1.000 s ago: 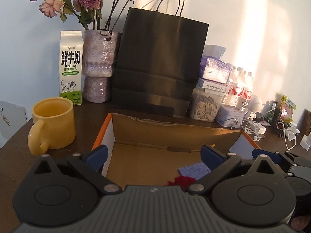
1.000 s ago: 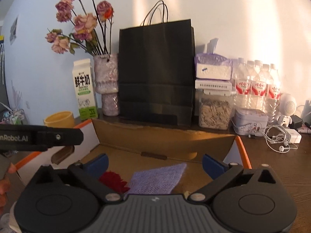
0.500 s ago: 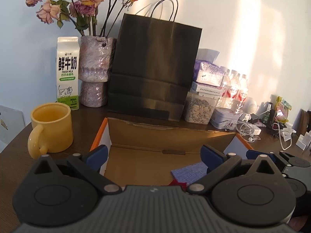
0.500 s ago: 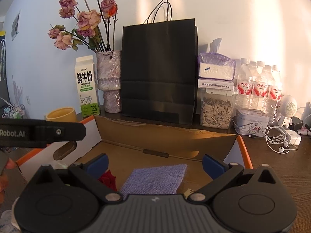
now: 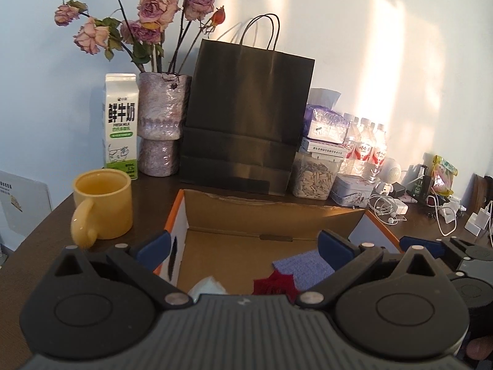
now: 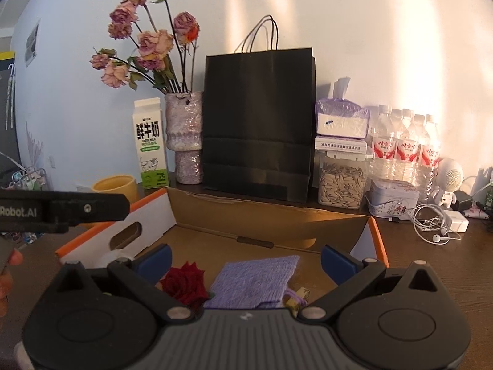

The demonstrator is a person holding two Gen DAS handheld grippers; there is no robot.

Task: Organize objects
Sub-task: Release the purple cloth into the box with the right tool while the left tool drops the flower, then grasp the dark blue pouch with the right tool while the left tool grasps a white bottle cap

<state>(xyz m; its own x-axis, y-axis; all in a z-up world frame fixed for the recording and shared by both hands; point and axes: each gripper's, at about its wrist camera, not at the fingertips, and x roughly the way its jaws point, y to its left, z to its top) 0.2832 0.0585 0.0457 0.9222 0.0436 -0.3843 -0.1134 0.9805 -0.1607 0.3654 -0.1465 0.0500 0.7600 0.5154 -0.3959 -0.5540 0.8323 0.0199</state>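
Observation:
An open cardboard box (image 5: 271,212) (image 6: 271,215) with orange rims sits on the dark table in front of both grippers. Inside it lie a purple knitted cloth (image 6: 255,280) (image 5: 303,266), a red rose (image 6: 185,283) (image 5: 275,282) and a white object (image 5: 206,286). My left gripper (image 5: 245,248) hovers open over the near part of the box, nothing between its blue-tipped fingers. The right gripper (image 6: 246,259) is open too, above the cloth and rose. The right gripper's body (image 5: 462,256) shows at the right edge of the left wrist view.
A yellow mug (image 5: 101,203) stands left of the box. Behind it are a milk carton (image 5: 120,125), a vase of dried roses (image 5: 160,126), a black paper bag (image 5: 246,114), a seed jar (image 5: 315,178), water bottles (image 6: 403,148), a tin (image 6: 393,197) and earphone cables (image 6: 434,225).
Both grippers pulled back and rose slightly, so more of the box interior shows; the white object has come into the left wrist view. Both stay open.

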